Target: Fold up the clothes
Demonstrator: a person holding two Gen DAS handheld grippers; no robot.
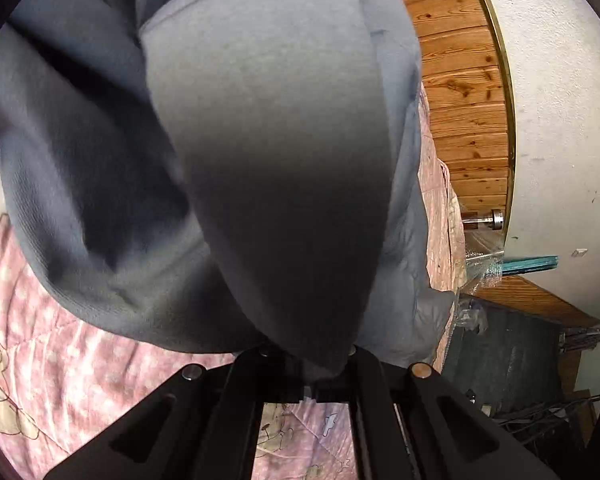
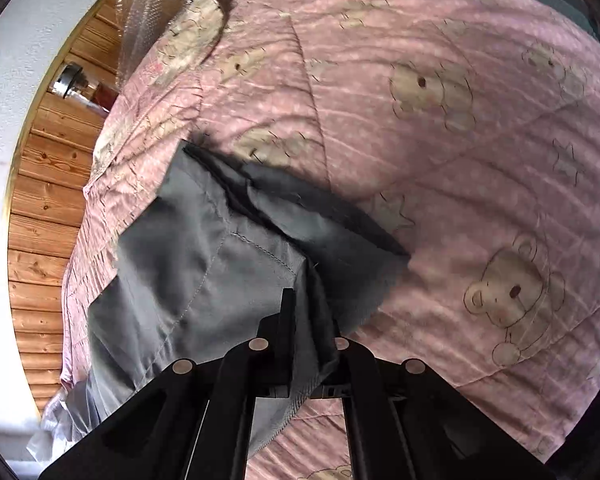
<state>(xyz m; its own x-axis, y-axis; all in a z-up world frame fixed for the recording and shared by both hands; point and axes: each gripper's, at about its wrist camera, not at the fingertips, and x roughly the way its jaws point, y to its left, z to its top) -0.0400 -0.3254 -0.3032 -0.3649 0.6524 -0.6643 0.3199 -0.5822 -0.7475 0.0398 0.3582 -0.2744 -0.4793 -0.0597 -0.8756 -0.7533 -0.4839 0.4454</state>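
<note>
Both claws clamped on one grey garment point(image 1: 260, 152) above a pink quilt point(image 2: 480, 184) printed with teddy bears and stars.

Left wrist view: left claw point(image 1: 324, 364) closed on a bunched fold of the grey cloth, fingertips buried under it; fabric ballooning from 6 o'clock up to 12 o'clock, close to the lens and blurred, filling most of the frame. Pink quilt point(image 1: 60, 352) visible at 8 o'clock and through the gap between the claw's arms at 6 o'clock. At 2 o'clock, knotty wood panelling point(image 1: 464, 92) edged by a brass-coloured strip, with a white rough-textured wall point(image 1: 560, 128) beyond. At 3 o'clock, a metal knob point(image 1: 488, 218) and crinkled clear plastic wrap point(image 1: 484, 260); at 4 o'clock, a dark cluttered area, too dim to make out.

Right wrist view: right claw point(image 2: 312, 320) shut on a stitched edge of the same garment point(image 2: 204, 256), the left finger point(image 2: 286, 320) showing against the cloth, the right fingertip hidden by a hanging fold. Seam stitching plain here, unseen from the other camera. Garment spread from centre toward 8 o'clock, lying on the quilt, a darker layer folded out toward 3 o'clock. Quilt covering the frame from 12 to 5 o'clock. Wood panelling point(image 2: 44, 208) at 9 o'clock, metal knob point(image 2: 70, 78) at 10 o'clock, plastic wrap point(image 2: 156, 0) at 11 o'clock.

No containers in view.
</note>
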